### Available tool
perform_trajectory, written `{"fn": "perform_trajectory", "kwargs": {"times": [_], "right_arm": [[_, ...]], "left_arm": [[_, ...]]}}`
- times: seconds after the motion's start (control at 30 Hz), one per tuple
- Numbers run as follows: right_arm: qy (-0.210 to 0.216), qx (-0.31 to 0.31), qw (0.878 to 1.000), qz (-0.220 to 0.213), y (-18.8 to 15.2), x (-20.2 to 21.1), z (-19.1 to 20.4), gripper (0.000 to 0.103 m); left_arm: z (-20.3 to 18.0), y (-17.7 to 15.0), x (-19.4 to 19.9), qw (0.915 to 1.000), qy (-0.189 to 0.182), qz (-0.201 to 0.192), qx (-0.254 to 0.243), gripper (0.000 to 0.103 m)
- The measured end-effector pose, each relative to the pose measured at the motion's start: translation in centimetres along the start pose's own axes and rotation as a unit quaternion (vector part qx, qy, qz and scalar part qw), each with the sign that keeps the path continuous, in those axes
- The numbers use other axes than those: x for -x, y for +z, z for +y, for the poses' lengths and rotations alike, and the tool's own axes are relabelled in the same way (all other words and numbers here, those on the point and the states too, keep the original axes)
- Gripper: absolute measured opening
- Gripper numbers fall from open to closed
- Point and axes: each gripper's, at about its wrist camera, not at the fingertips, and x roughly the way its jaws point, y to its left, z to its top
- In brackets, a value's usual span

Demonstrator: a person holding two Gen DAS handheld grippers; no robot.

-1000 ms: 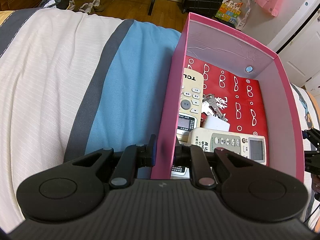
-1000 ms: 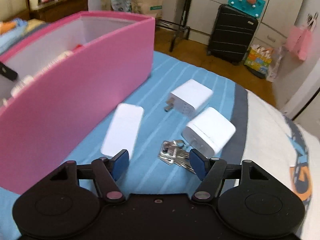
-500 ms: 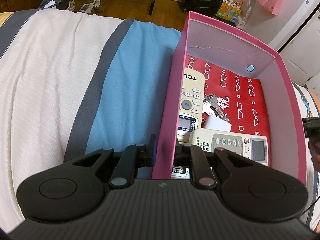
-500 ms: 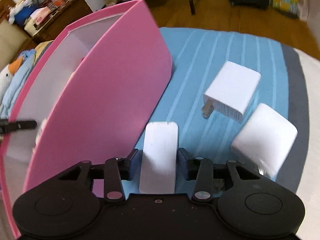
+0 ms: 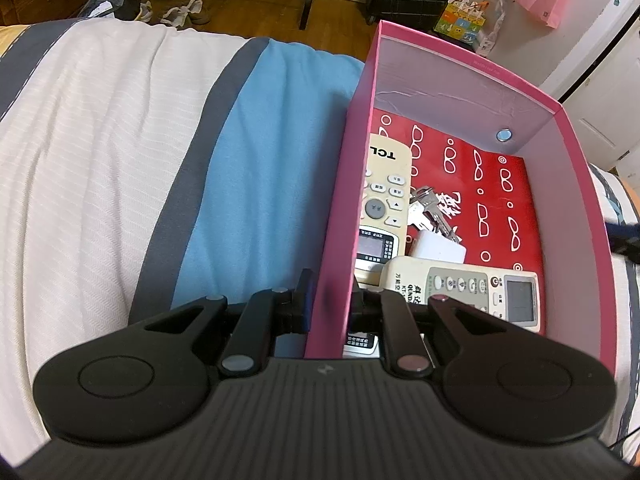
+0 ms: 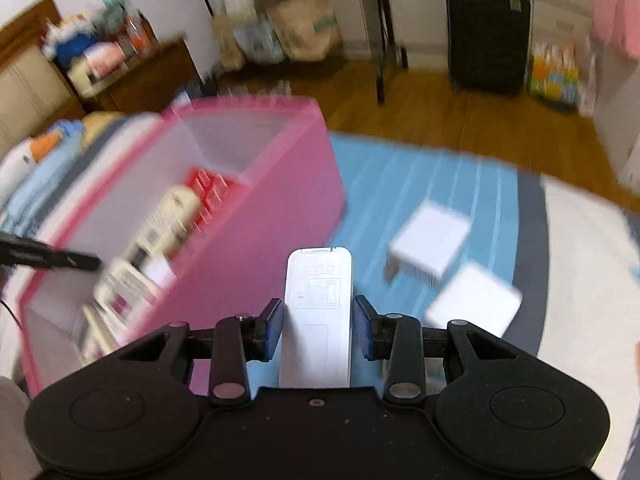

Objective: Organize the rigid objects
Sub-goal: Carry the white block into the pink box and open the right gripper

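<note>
Remotes (image 5: 464,290) crowd the box's (image 5: 460,62) near end; far end open.

A bright pink box (image 5: 332,240) with pale lining and a red floor printed with white spectacles holds cream remotes (image 5: 464,284). Beside the box, the bedspread (image 5: 256,168) runs in blue, grey and white stripes. A white remote (image 6: 318,320) sits between blue-padded black fingers (image 6: 272,328).

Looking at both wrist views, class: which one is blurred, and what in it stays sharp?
Right wrist view: motion-smeared pink box and white chargers; only the flat white remote and right gripper are crisp. Left wrist view: sharp throughout, with fisheye bending.
</note>
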Motion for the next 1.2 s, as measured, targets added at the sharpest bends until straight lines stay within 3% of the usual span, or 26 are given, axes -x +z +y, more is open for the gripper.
{"fn": "perform_trajectory", "kwargs": {"times": [0.1, 0.2, 0.33, 0.53, 0.73, 1.17, 1.2], "right_arm": [[0.034, 0.023, 0.999, -0.036, 1.9, 2.3, 2.1, 0.043], [0.062, 0.073, 0.995, -0.040, 3.7, 3.0, 5.5, 0.043], [0.075, 0.164, 0.984, 0.012, 5.5, 0.7, 9.9, 0.043], [0.034, 0.280, 0.952, 0.116, 6.5, -4.2, 13.1, 0.043], [0.039, 0.297, 0.945, 0.132, 7.2, -6.2, 13.5, 0.043], [0.034, 0.322, 0.933, 0.159, 5.6, -10.3, 14.4, 0.043], [0.021, 0.328, 0.931, 0.159, 5.5, -10.6, 14.3, 0.034]], "left_arm": [[-0.1, 0.0, 0.0, 1.0000, 0.002, -0.001, -0.001, 0.014], [-0.3, -0.1, 0.1, 0.9999, 0.005, -0.003, -0.010, 0.013], [-0.9, -0.3, 0.1, 0.9989, 0.015, -0.005, -0.045, 0.013], [-1.0, -0.4, 0.0, 0.9979, 0.011, 0.004, -0.063, 0.012], [-1.8, -0.9, 0.2, 0.9950, 0.010, -0.002, -0.099, 0.013], [-1.3, -0.9, 0.0, 0.9960, 0.002, 0.002, -0.089, 0.013], [-1.3, -0.9, -0.1, 0.9961, 0.001, 0.003, -0.088, 0.013]]}}
